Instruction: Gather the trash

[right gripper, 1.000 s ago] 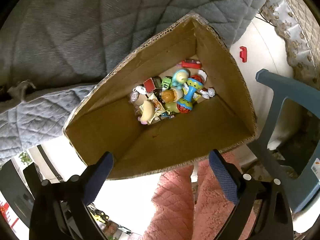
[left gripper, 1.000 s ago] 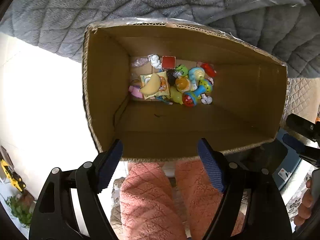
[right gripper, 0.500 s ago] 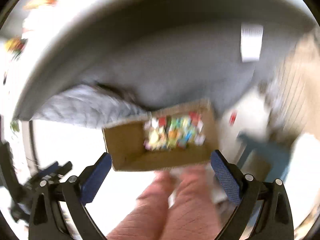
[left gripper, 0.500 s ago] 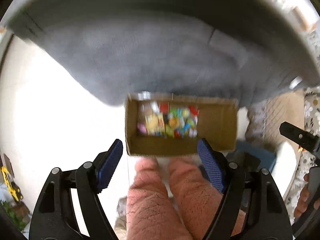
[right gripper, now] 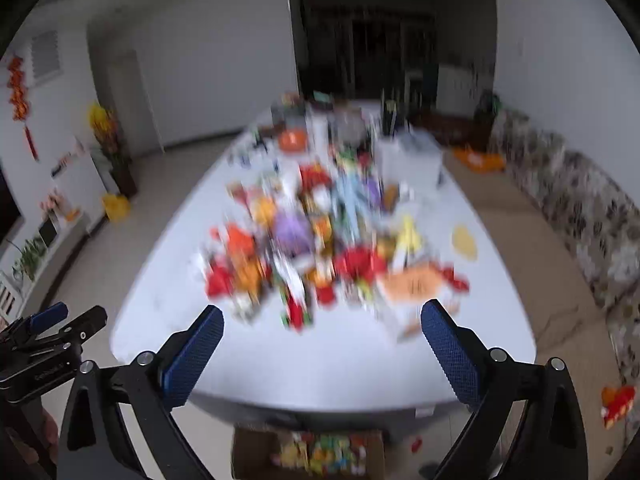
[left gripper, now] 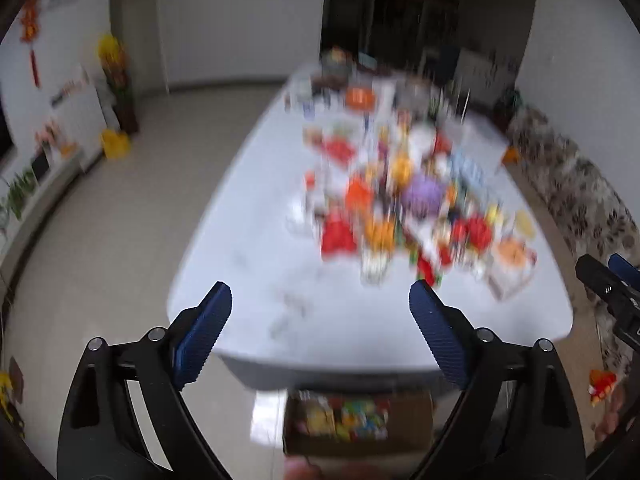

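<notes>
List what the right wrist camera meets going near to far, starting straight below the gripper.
Cardboard box of small toys on the floor → near edge of the white table → blurred heap of colourful clutter → dark doorway at the far wall.

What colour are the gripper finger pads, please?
Dark blue, with a fine textured surface; the right gripper's pads show it best in the right wrist view.

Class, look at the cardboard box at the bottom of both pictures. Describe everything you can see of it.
The cardboard box is brown, open-topped and upright, standing on the pale floor just below the near edge of the white table. Only part of it shows, cut off by the bottom of each view. Inside lies a heap of small, brightly coloured items in yellow, green and red, too blurred to identify. Neither gripper touches it.
</notes>
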`<state>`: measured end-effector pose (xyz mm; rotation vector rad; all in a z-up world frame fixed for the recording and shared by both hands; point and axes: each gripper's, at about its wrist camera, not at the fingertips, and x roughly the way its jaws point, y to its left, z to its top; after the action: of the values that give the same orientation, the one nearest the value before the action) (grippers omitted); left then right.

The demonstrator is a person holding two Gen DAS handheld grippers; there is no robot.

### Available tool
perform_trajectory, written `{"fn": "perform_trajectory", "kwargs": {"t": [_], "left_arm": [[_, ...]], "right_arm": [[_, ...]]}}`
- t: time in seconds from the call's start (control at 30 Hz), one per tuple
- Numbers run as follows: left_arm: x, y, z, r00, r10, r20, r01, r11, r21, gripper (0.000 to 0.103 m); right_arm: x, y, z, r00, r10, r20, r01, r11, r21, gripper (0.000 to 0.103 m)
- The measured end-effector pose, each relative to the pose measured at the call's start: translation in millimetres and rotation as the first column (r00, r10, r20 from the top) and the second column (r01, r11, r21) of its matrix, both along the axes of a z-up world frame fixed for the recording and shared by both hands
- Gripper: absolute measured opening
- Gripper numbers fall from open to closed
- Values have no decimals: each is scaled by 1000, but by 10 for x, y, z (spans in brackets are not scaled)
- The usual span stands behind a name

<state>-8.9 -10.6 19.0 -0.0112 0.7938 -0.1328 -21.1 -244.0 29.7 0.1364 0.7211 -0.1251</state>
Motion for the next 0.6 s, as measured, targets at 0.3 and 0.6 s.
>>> {"fn": "perform_trajectory", "kwargs": {"t": [0.3, 0.6], "left_arm": [[-109, -81, 968, 969, 32, 244, -40, 999, 29, 93], [-149, -63, 1223, 950, 17, 311, -23, 1000, 15, 93]], "right_arm": [[-196, 171, 879, 978, -4, 209, 20, 997, -77, 98], [-307, 266, 1139, 960, -1, 279, 34, 993, -116, 98]]}}
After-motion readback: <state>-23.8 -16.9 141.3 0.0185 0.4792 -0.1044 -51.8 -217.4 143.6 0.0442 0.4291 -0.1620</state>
